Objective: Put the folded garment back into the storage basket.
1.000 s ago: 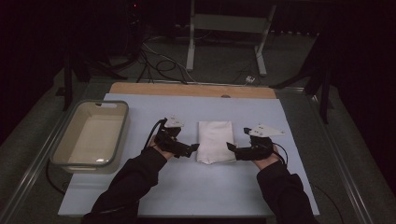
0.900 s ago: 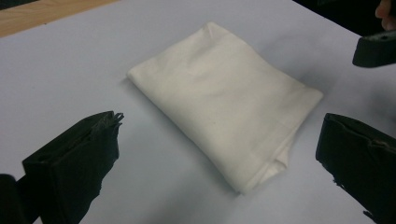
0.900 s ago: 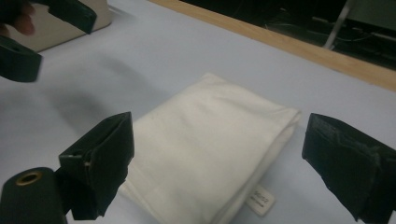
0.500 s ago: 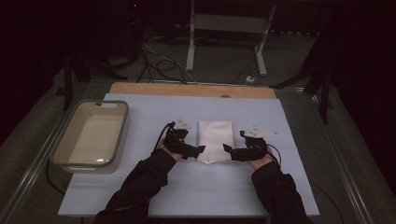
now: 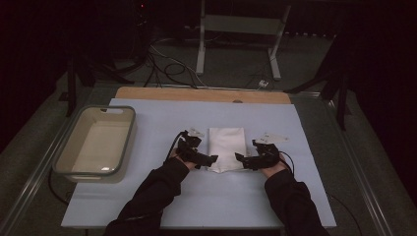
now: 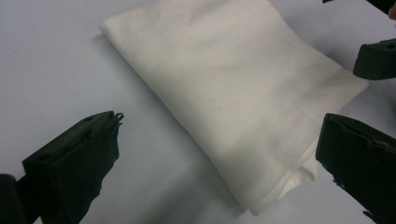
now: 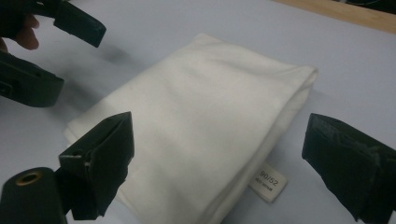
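A folded white cloth (image 5: 226, 155) lies at frame centre on the table (image 5: 147, 206). My left gripper (image 5: 209, 161) and right gripper (image 5: 241, 160) (both spread wide, holding nothing) flank its near corners.

tag (image 7: 267, 185) on folded cloth (image 7: 196, 126) | reads "90/52" | smaller line unreadable

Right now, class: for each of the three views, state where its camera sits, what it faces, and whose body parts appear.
High view: above the person's side, facing forward and down on the table; both forearms, left gripper, right gripper.
Left gripper view: on the left gripper, facing the folded white cloth.
Right gripper view: on the right gripper, facing that cloth.
All three views share the cloth.
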`<action>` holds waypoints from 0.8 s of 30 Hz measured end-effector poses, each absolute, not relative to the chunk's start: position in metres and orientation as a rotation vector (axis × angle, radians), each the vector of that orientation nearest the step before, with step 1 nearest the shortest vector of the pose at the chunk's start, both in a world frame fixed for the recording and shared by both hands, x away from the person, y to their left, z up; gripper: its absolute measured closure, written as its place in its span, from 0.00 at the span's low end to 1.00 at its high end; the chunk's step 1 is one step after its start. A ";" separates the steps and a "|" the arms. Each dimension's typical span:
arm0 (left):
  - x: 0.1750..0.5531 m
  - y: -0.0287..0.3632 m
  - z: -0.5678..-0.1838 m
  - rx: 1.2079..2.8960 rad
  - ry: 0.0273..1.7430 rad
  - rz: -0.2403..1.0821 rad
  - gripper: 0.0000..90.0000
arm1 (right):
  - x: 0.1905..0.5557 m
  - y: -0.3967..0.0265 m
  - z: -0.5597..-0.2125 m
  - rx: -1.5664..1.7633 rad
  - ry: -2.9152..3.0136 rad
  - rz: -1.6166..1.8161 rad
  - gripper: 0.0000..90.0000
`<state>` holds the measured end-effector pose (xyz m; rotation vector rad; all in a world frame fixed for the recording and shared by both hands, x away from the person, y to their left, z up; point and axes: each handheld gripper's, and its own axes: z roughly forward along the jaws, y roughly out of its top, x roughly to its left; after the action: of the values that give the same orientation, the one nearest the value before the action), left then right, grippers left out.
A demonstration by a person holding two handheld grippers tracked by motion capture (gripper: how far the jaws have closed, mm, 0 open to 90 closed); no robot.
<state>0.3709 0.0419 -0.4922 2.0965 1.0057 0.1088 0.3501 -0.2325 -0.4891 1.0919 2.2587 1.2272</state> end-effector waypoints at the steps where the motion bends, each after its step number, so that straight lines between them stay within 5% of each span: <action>1: 0.371 0.041 -0.493 2.098 1.010 0.105 0.00 | 0.351 -0.233 -0.490 1.095 2.260 1.219 0.10; 24: 0.381 0.034 -0.507 2.110 1.134 -0.024 0.00 | 0.365 -0.238 -0.506 1.277 2.333 1.188 0.10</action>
<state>0.3811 0.0335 -0.5069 2.1095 1.1337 -0.0244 0.3648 -0.2376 -0.5065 1.2771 2.3329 1.1883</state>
